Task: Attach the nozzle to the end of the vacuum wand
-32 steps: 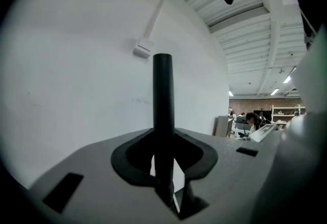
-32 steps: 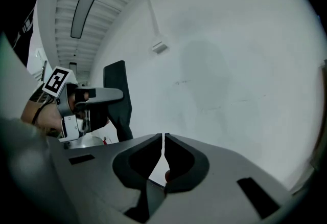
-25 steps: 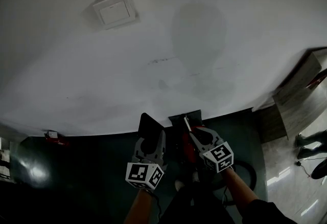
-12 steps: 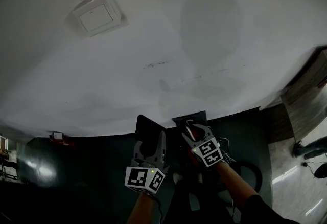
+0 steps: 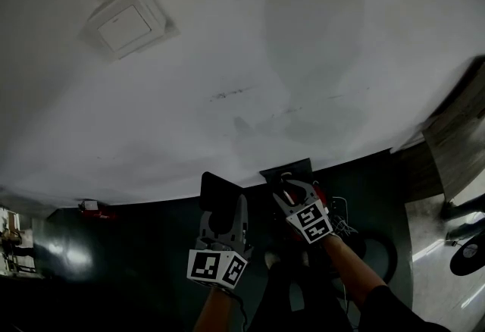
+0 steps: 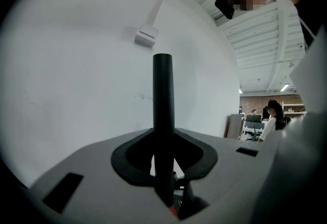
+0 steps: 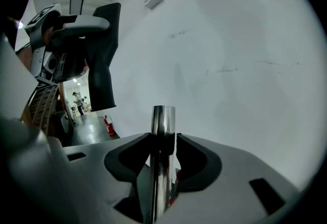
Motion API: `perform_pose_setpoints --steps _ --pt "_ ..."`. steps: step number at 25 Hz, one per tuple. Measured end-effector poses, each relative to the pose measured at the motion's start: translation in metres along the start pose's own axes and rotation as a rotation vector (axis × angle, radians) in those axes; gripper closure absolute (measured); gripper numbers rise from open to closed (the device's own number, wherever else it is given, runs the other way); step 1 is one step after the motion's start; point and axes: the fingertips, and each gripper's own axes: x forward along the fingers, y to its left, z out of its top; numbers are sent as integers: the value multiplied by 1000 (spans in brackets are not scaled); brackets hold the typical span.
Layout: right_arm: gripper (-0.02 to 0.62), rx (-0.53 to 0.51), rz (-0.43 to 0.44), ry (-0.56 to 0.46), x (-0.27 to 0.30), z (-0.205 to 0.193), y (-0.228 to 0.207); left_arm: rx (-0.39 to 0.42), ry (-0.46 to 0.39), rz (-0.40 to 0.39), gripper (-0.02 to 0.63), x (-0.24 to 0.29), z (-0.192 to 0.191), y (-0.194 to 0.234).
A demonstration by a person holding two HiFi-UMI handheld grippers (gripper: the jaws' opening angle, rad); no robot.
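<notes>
Nozzle (image 6: 163,95) matte black, wand (image 7: 163,131) polished tubular metal

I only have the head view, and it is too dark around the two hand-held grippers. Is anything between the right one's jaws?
Observer: Yes. The right gripper view shows a shiny metal wand standing between the jaws of the right hand-held gripper, which are spread wide.
Operator: And the left one?
Observer: The left hand-held gripper is shut on a black nozzle, which stands up between its pads.
Operator: Are the two parts joined?
Observer: No. In the right gripper view the nozzle sits up and to the left of the wand's open tip, with clear space between them.
</notes>
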Motion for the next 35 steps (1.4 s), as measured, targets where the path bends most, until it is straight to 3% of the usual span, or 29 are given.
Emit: perform_pose_setpoints --steps 11,19,26,35 --pt "445 5 -13 -20 -8 0 4 -8 -17 -32 522 3 5 0" --pt "446 -2 -18 -42 -19 2 10 -90 -36 -171 522 41 17 -7" --pt "446 -6 -24 -55 -24 2 15 -182 64 -289 522 75 9 -9" --pt "446 -6 -31 -53 -23 -2 13 -213 152 -350 522 93 0 -10"
